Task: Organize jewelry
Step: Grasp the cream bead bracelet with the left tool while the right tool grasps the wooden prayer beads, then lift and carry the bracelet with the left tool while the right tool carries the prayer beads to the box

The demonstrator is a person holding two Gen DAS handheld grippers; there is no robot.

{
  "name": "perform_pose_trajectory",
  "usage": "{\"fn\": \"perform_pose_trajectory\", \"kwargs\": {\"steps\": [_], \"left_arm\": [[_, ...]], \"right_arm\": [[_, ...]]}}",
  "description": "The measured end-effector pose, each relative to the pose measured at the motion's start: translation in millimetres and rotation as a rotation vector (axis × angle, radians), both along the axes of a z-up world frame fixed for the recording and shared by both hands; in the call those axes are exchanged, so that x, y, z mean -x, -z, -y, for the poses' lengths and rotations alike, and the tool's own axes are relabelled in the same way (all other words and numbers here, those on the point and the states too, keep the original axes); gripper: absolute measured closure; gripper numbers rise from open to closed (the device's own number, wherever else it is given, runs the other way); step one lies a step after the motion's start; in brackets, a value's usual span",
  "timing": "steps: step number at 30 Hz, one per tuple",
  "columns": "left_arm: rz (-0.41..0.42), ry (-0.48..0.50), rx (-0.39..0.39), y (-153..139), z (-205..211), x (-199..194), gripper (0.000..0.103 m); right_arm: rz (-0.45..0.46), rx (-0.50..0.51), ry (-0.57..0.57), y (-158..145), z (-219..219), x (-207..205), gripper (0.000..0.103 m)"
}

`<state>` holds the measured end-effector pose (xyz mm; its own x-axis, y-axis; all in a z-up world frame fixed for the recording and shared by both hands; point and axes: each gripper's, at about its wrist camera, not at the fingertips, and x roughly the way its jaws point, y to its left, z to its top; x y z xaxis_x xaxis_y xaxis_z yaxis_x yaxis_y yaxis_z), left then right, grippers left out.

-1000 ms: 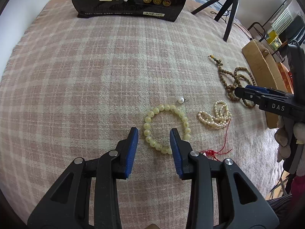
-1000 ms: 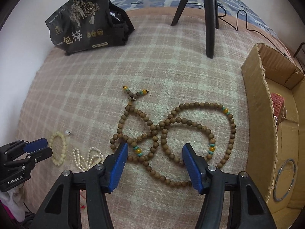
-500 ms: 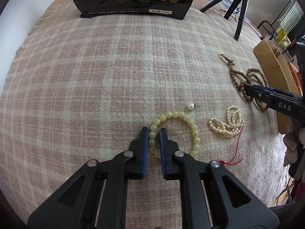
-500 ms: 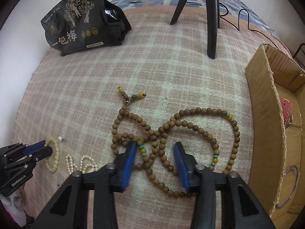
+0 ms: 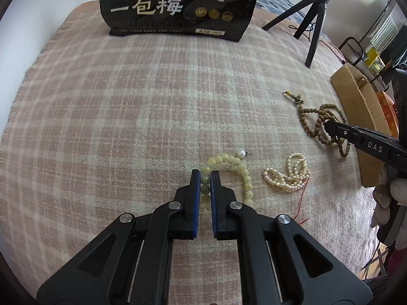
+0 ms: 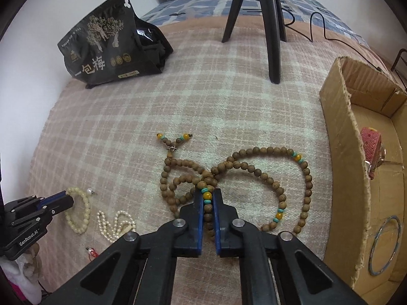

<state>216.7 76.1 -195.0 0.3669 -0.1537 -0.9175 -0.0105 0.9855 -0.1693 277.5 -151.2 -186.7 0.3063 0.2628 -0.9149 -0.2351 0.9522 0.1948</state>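
1. My left gripper (image 5: 205, 178) is clenched on the pale yellow bead bracelet (image 5: 235, 167); its blue pads pinch the beads on the left side of the loop, which lies flat on the plaid blanket (image 5: 127, 117).
2. My right gripper (image 6: 208, 195) has just been closing and now grips the long wooden bead necklace (image 6: 254, 170), with a strand carrying an orange and turquoise bead caught between the pads.
3. The rest of the necklace sprawls in loops on the blanket, near the blanket's right edge where the cardboard box (image 6: 340, 137) stands.
4. A small pearl strand (image 5: 287, 175) lies between bracelet and necklace, touching neither, with a red thread (image 5: 301, 198) trailing from it.
5. A single pearl earring (image 5: 241, 153) sits just beside the bracelet's far side.
6. Inside the box I see a metal ring (image 6: 385, 245) on its floor and a pink item (image 6: 370, 147) against the wall.
7. A black snack bag (image 5: 178, 5) stands at the blanket's far edge, and a black tripod (image 6: 269, 25) stands toward the far right corner.
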Motion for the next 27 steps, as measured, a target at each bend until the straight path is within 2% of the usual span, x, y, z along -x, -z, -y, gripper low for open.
{"fn": "perform_pose_trajectory", "kwargs": {"steps": [9,14,17,21,27], "left_arm": [[0.042,0.003,0.010,-15.9,4.9,2.8,0.098],[0.040,0.006,0.008,-16.8,5.7,4.9,0.098],[0.048,-0.003,0.019,-20.1,4.1,4.5,0.098],[0.077,-0.014,0.044,-33.7,0.5,4.2,0.098],[0.142,-0.009,0.069,-60.4,0.3,9.3,0.098]], "right_arm": [[0.044,-0.012,0.010,-15.3,7.3,0.6,0.099],[0.003,-0.008,-0.003,-2.2,8.8,-1.7,0.099],[0.012,0.016,-0.002,-2.3,8.1,-0.9,0.099],[0.049,-0.031,0.014,-21.1,12.7,-1.2,0.099],[0.137,-0.080,-0.001,-64.8,12.6,9.5,0.099]]}}
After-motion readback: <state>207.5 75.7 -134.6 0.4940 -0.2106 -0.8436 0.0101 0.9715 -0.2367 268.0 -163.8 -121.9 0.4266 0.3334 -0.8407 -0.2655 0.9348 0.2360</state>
